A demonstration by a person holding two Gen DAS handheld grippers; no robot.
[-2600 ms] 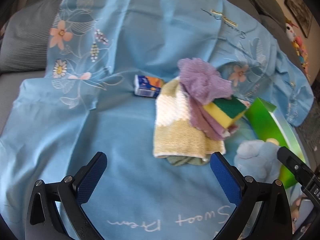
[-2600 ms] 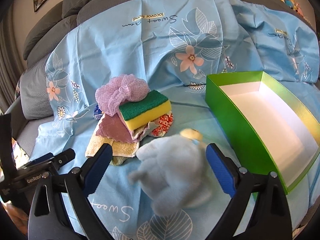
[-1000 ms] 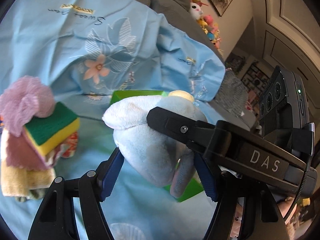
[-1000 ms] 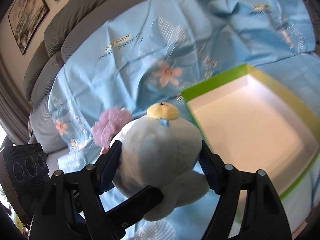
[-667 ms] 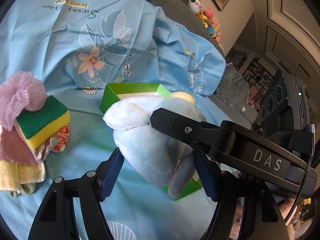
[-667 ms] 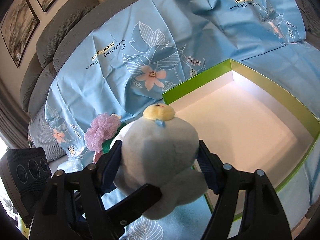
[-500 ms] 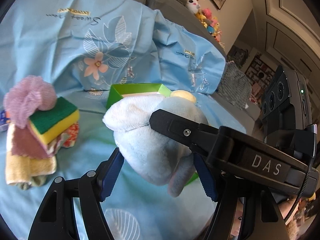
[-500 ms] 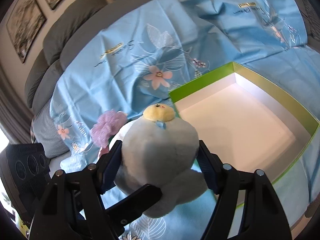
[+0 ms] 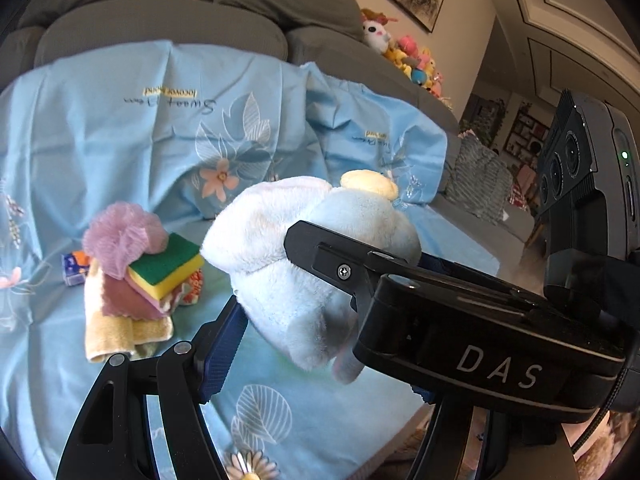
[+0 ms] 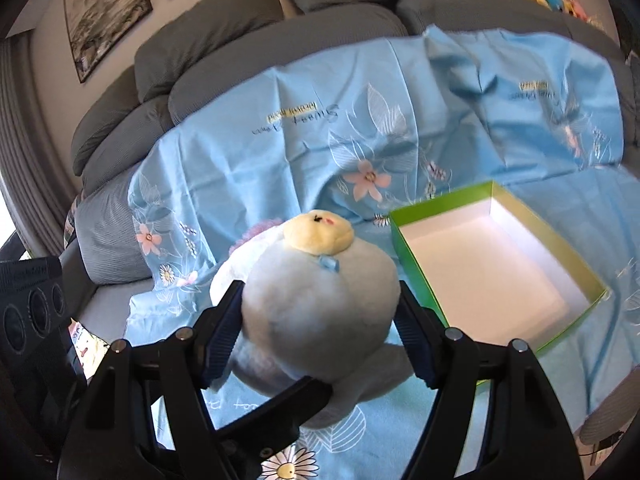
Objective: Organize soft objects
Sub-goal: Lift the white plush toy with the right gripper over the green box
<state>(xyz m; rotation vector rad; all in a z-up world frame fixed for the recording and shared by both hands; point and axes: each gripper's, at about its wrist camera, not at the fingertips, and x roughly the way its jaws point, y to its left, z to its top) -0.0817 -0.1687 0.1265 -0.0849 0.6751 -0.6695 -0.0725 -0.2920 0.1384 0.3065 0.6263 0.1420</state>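
A light blue plush toy (image 9: 304, 256) with a cream head (image 10: 318, 232) hangs in the air above the blue sheet. My left gripper (image 9: 320, 320) is shut on it, with one blue pad (image 9: 222, 346) pressed into its side. The other pad is hidden behind my right gripper's black body (image 9: 480, 344). My right gripper (image 10: 318, 338) is shut on the same plush toy (image 10: 320, 304), both pads sunk into the fur. The open green box (image 10: 412, 256), white inside, lies to the right of the toy. It is hidden in the left wrist view.
A pile lies on the sheet to the left: purple mesh puff (image 9: 120, 236), green-yellow sponge (image 9: 168, 274), purple cloth (image 9: 124, 304), yellow towel (image 9: 116, 330) and a small packet (image 9: 74, 270). Grey sofa cushions (image 10: 224, 64) rise behind. Small stuffed toys (image 9: 412, 64) sit on the backrest.
Both grippers have risen with the plush toy held between them. The sheet, pile and green box now look lower and farther, and more of the sofa back shows.
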